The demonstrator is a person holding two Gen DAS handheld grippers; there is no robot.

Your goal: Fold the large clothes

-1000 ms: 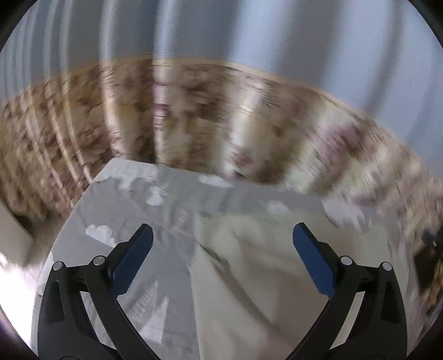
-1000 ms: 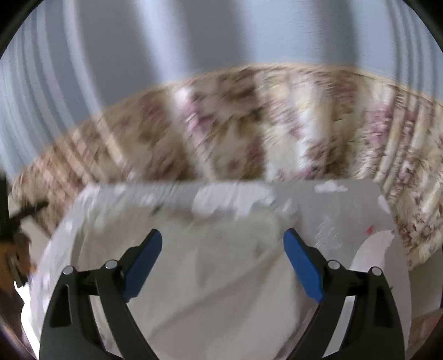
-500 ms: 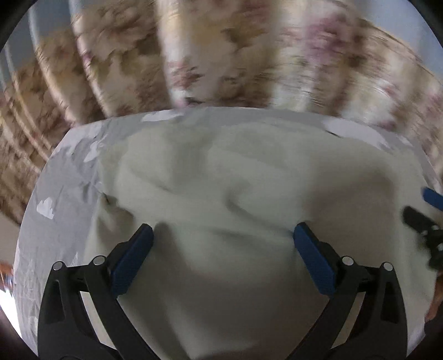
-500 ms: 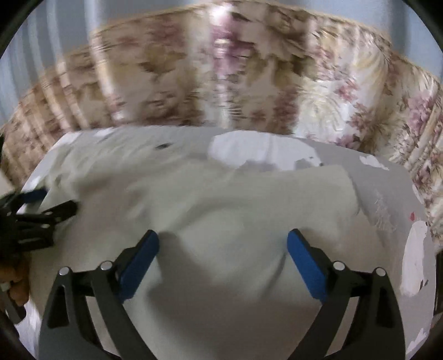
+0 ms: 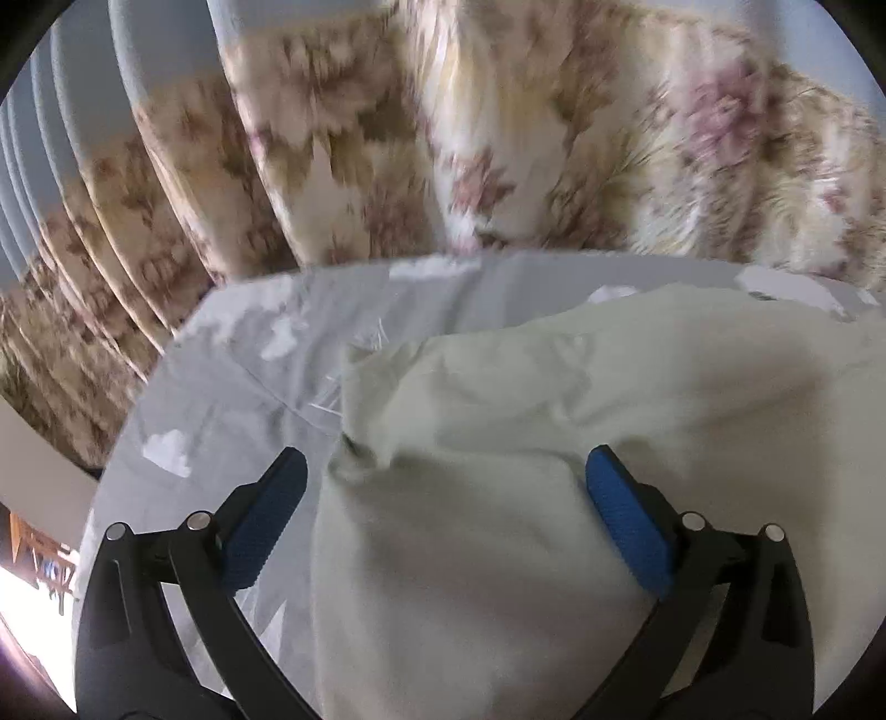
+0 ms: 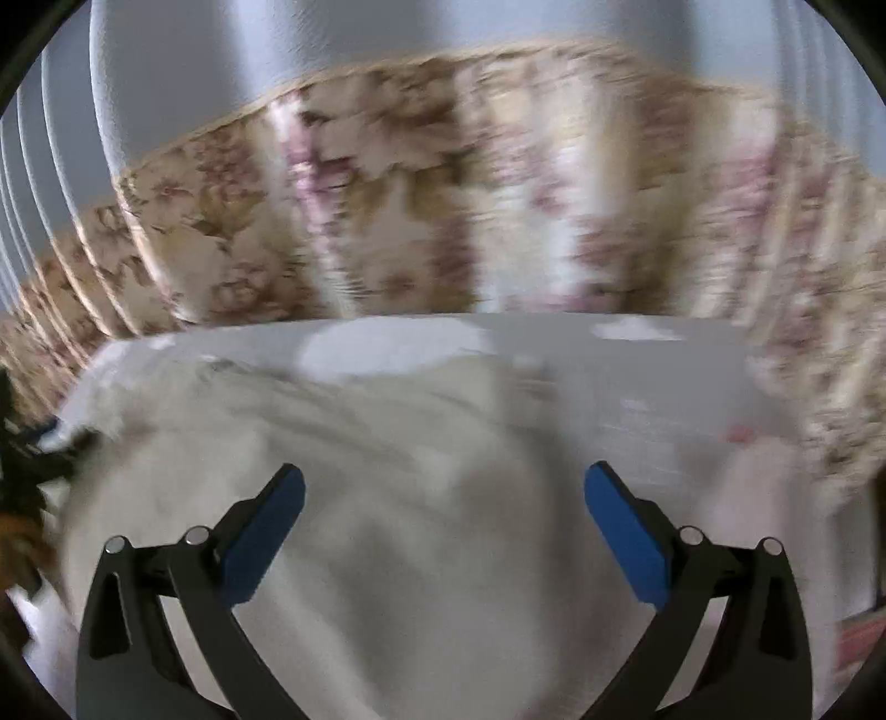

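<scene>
A large cream garment point(image 5: 554, 443) lies crumpled on a grey table cover point(image 5: 232, 376) with white cloud shapes. My left gripper point(image 5: 443, 487) is open and empty, hovering over the garment's left edge. In the right wrist view the same garment point(image 6: 387, 498) fills the lower middle, blurred by motion. My right gripper point(image 6: 443, 498) is open and empty above it. The left gripper shows as a dark shape at the left edge of the right wrist view point(image 6: 22, 471).
A floral curtain point(image 5: 498, 138) hangs right behind the table's far edge, below a pale grey-blue wall point(image 6: 332, 50). The grey cover point(image 6: 664, 399) reaches right of the garment. A bright gap with furniture point(image 5: 39, 554) shows at the far left.
Both cameras have swung. The left view has shifted so the garment's left edge and bare cover show again. The right view has tilted up, showing more wall. Both grippers stay open.
</scene>
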